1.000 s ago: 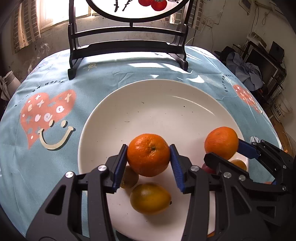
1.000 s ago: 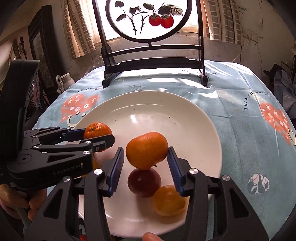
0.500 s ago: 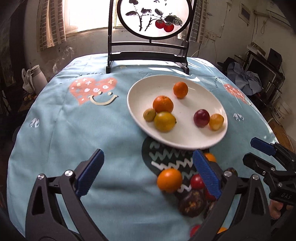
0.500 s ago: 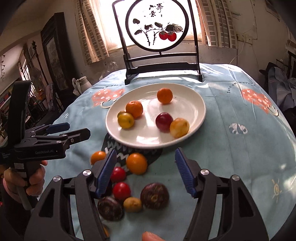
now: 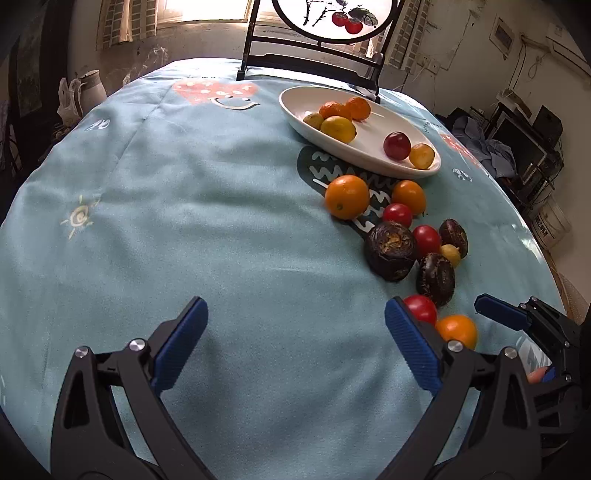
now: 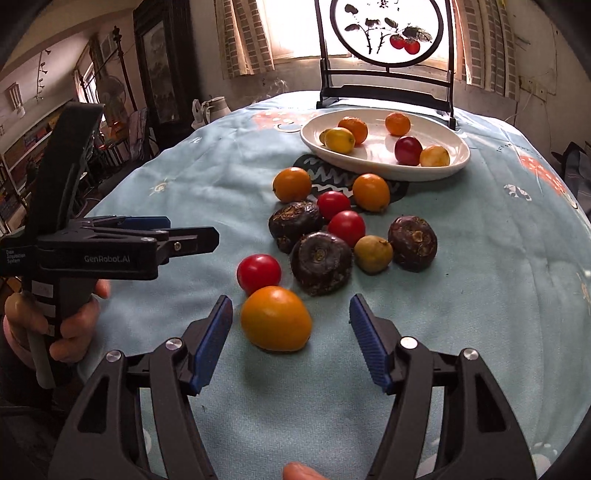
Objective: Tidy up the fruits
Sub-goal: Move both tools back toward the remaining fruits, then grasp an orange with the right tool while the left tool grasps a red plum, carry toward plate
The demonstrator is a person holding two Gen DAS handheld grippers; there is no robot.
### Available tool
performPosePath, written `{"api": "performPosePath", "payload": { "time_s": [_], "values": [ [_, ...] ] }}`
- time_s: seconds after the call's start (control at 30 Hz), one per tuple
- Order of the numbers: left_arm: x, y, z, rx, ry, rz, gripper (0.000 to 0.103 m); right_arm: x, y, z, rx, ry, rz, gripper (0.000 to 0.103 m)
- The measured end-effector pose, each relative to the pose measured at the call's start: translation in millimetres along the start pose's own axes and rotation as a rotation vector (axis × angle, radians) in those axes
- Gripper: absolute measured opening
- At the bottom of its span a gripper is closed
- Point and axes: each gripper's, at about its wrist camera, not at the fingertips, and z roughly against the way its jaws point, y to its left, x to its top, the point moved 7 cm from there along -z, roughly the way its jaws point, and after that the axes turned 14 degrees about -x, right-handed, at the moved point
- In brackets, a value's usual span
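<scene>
Writing on the left gripper: "GenRobot.AI" is printed in white on the side of the left gripper (image 6: 192, 240), with a small label reading "Data Acquisition System" at its rear end.
Writing on the cloth: a few dark letters are seen on the blue tablecloth (image 5: 184, 229) at the far right of the right wrist view, too small to be read.
Writing on the screen: black brush characters are painted at the top of the round screen (image 6: 386, 31) above red fruit on a branch; they cannot be made out.
Left gripper: the jaws are spread wide over bare cloth; nothing is held or touched, and a red tomato (image 5: 421, 308) is partly hidden behind the right-hand pad.
Right gripper: the right gripper (image 6: 291, 343) is parted about halfway, its jaws having just been opening; an orange fruit (image 6: 275, 318) lies on the cloth between the blue pads, with a gap visible on each side.
Hand: the left gripper's handle is gripped by a hand (image 6: 70, 325).
Loose fruit: orange fruits, red tomatoes, dark brown bulbs and a small yellow fruit are clustered on the cloth just in front of the plate.
Plate: six fruits are held on the white plate (image 6: 460, 147): two oranges, two yellow fruits, a dark red one and a yellow-orange one.
</scene>
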Motion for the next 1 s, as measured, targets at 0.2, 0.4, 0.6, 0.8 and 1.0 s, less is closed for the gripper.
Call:
{"api": "performPosePath", "payload": {
  "time_s": [0.2,0.4,0.6,0.8,1.0],
  "values": [
    [3,-4,2,-0.018,-0.019,-0.015,0.098,0,2,-2,0.009,-0.001,0.012,0.061],
    [3,-6,1,0.0,-0.026,-0.029,0.098,-3,8,-5,0.022,0.022,0.041,0.059],
    [3,-5,1,0.005,-0.022,-0.029,0.098,-4,10,-7,0.026,0.038,0.046,0.051],
    [3,-4,-1,0.005,-0.016,-0.029,0.098,-6,12,-7,0.025,0.036,0.058,0.042],
    [1,-24,4,-0.075,-0.034,-0.122,0.09,2,-33,0,0.111,-0.012,-0.224,0.042]
  ]
}}
